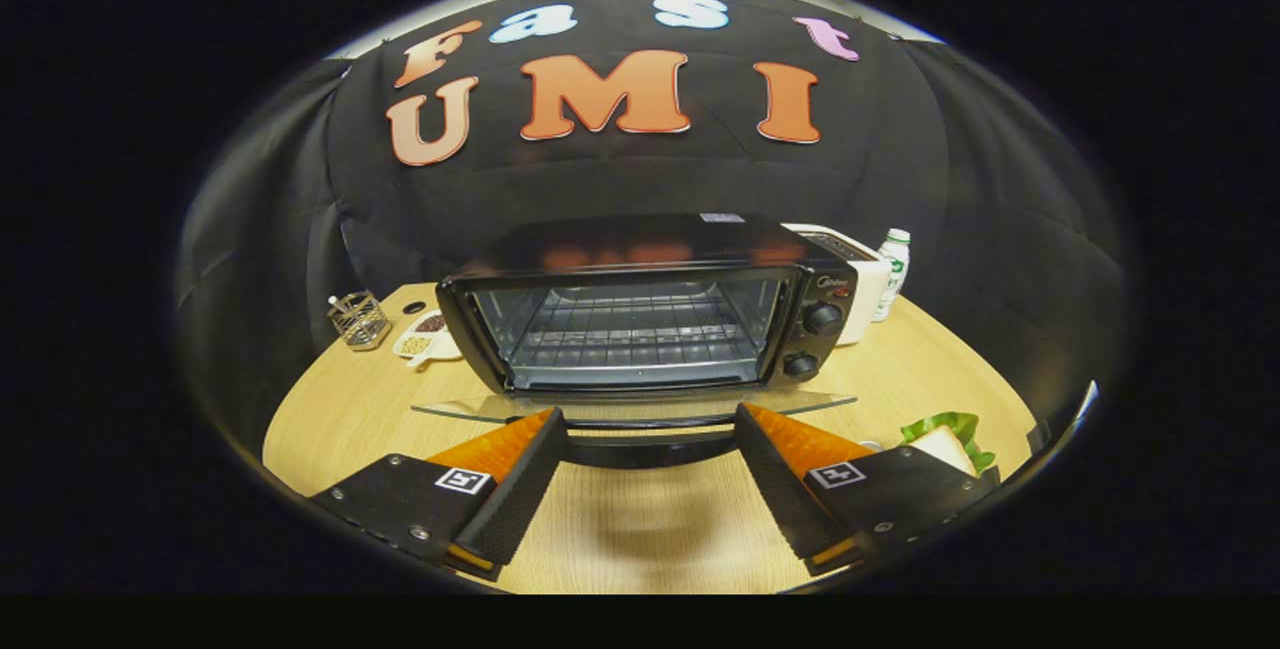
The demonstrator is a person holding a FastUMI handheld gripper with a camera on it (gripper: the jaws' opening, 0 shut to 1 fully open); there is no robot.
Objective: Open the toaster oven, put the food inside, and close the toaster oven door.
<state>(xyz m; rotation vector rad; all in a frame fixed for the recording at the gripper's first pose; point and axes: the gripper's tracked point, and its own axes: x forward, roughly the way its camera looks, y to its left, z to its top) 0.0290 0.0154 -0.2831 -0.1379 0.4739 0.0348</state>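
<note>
toaster oven: the black toaster oven (650,314) stands on the wooden table (330,419), straight ahead of the tongs, with its door already down.
tongs: the gripper (650,429) has its two fingers spread wide apart, holding nothing; the fingertips sit level with the door's front edge.
door: the glass door (640,407) lies flat and open, and its dark handle (650,449) curves across the gap between the fingers, just beyond the tips. whether either finger touches the handle i cannot tell.
inside: the wire rack (630,334) looks bare, nothing on it.
food: a sandwich (950,441) with green lettuce lies on the table to the right of the right finger, half hidden behind it; it may sit on a plate, but the view is too bent there to be sure.
knobs: two dials (812,339) are on the oven's right panel.
behind: a white appliance (860,274) and a small bottle (892,274) stand to the oven's right; a wire holder (358,319) and a small dish (428,334) stand to its left.
step: opening seems done; loading the food is next.
next move: swing right, come down over the sandwich, close gently on the bread so it does not crush or shed filling, then carry it level over the door onto the rack.
</note>
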